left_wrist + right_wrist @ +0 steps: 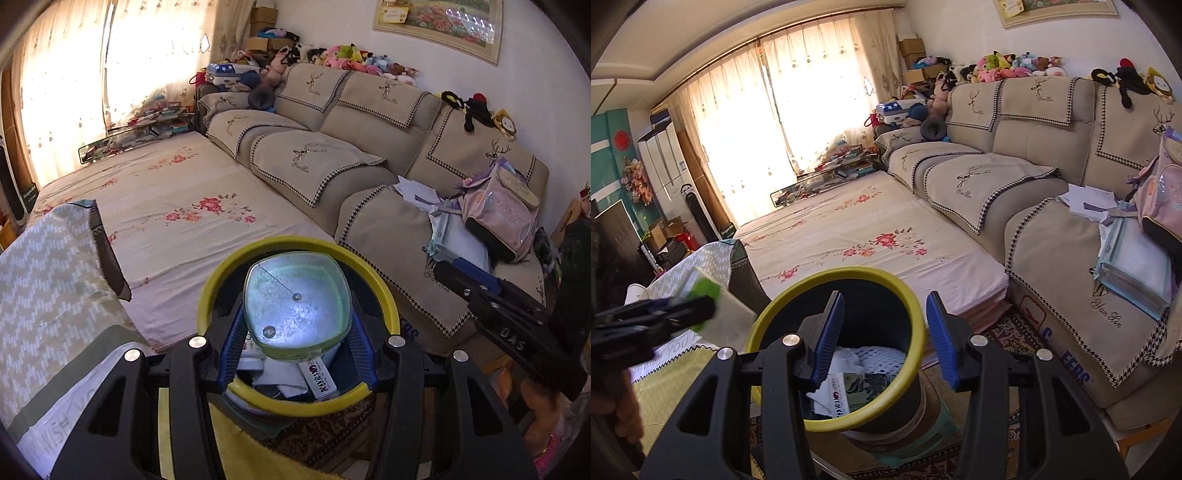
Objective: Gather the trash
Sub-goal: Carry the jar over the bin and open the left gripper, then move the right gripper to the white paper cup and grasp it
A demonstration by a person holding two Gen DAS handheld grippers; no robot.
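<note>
Your left gripper [297, 354] is clamped on a pale green, square-bottomed translucent plastic container [297, 308], poised right above the mouth of the dark round bin with the yellow rim [388, 295], so this piece looks one release away from binned. Inside the bin already lie a white cloth [864, 356] and a printed packet [866, 391], so part of the collecting is done. Your right gripper [884, 336] hovers over the bin too, jaws apart and empty. Loose papers [1086, 197] on the beige sofa [982, 177] beyond the bin may still need collecting.
</note>
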